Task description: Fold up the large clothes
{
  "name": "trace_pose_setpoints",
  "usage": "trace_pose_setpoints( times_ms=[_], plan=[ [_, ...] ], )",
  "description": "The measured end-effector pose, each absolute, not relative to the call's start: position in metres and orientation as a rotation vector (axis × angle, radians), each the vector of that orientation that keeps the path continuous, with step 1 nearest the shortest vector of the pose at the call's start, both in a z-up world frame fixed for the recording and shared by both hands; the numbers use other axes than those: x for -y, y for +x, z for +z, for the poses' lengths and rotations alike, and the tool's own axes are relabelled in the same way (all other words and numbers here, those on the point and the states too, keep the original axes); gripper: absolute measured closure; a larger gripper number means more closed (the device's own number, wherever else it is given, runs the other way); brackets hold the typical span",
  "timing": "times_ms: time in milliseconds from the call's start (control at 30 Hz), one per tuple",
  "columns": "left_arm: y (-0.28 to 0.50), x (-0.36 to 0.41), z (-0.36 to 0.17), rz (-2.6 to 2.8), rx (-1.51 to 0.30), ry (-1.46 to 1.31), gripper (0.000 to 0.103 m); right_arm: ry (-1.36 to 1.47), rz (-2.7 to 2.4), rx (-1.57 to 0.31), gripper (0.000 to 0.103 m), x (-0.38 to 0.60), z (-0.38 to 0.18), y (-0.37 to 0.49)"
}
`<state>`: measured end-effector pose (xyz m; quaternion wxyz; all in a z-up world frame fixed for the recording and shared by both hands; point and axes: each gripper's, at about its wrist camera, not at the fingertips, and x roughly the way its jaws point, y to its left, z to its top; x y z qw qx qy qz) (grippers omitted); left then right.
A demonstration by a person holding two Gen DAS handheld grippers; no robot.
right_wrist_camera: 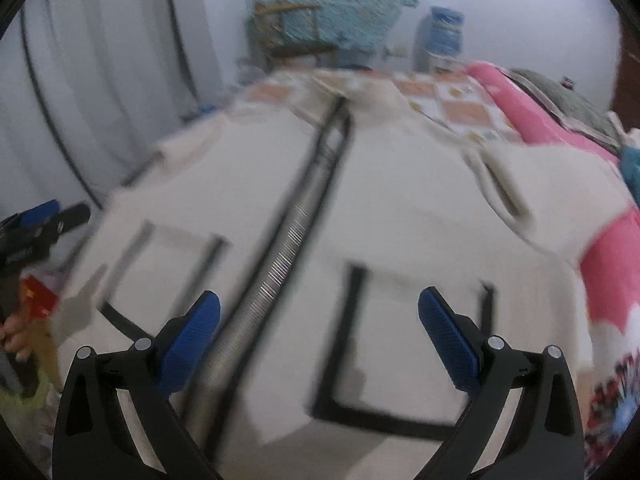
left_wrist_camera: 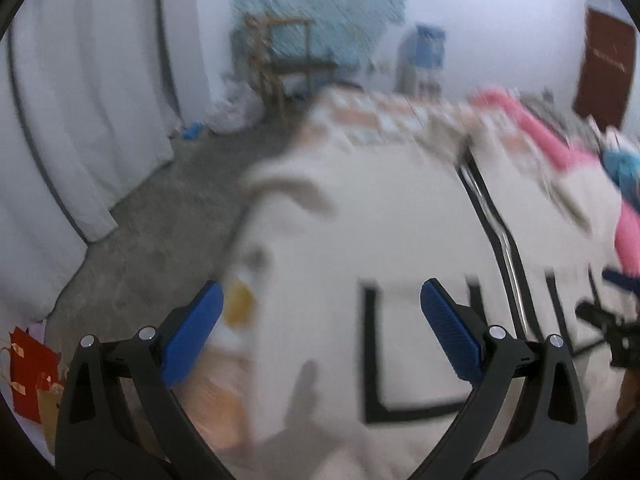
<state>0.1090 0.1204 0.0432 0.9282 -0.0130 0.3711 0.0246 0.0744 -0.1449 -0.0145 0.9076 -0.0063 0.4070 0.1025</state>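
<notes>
On the bed (right_wrist_camera: 452,96), over a patterned sheet, a large cream jacket (right_wrist_camera: 400,208) lies spread flat, front up. No fold is visible, so the task looks barely begun; sleeves and body are all left to do. A pink blanket (right_wrist_camera: 520,100) lies beside it. The dark zipper (right_wrist_camera: 288,232) runs down the jacket's middle, between black-outlined pockets (right_wrist_camera: 400,352). Left tongs (left_wrist_camera: 320,332) and right tongs (right_wrist_camera: 320,336) hover over the hem, both spread wide, grasping nothing. Frames blurred.
</notes>
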Motion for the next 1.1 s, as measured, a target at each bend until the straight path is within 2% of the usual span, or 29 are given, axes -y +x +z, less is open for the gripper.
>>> trace_pose_setpoints(
  times_ms=[100,200,300,367,467,667,767,900,1000,1067,1100],
  plan=[
    [0.135,-0.163,0.059,0.076,-0.76,-0.117,0.007,0.02,0.274,-0.818,0.006,0.131,-0.003,0.091],
    [0.172,-0.212,0.051,0.086,-0.806,-0.265,0.008,0.031,0.291,-0.811,0.006,0.117,-0.006,0.112],
    [0.206,-0.261,0.017,0.079,-0.9,-0.505,0.013,0.042,0.297,-0.846,0.007,0.11,-0.02,0.132],
    [0.22,-0.288,-0.015,0.069,-0.96,-0.683,0.023,0.036,0.295,-0.869,0.007,0.106,-0.03,0.14],
    [0.23,-0.325,-0.079,0.077,-1.064,-0.984,0.026,0.016,0.289,-0.91,0.007,0.099,-0.043,0.153],
    [0.214,-0.35,-0.184,0.0,-1.16,-1.493,0.026,-0.065,0.257,-0.972,0.007,0.091,-0.061,0.161],
    [0.204,-0.345,-0.229,-0.044,-1.188,-1.641,0.026,-0.078,0.231,-1.01,0.007,0.09,-0.068,0.166],
    [0.198,-0.326,-0.27,-0.153,-1.189,-1.837,0.026,-0.07,0.194,-1.02,0.007,0.086,-0.068,0.172],
    [0.207,-0.316,-0.28,-0.209,-1.165,-1.861,0.026,-0.073,0.174,-1.034,0.007,0.082,-0.068,0.176],
    [0.218,-0.319,-0.279,-0.223,-1.146,-1.873,0.036,-0.076,0.17,-1.035,0.007,0.079,-0.067,0.177],
    [0.222,-0.32,-0.277,-0.227,-1.138,-1.876,0.049,-0.076,0.167,-1.034,0.007,0.078,-0.067,0.177]
  ],
)
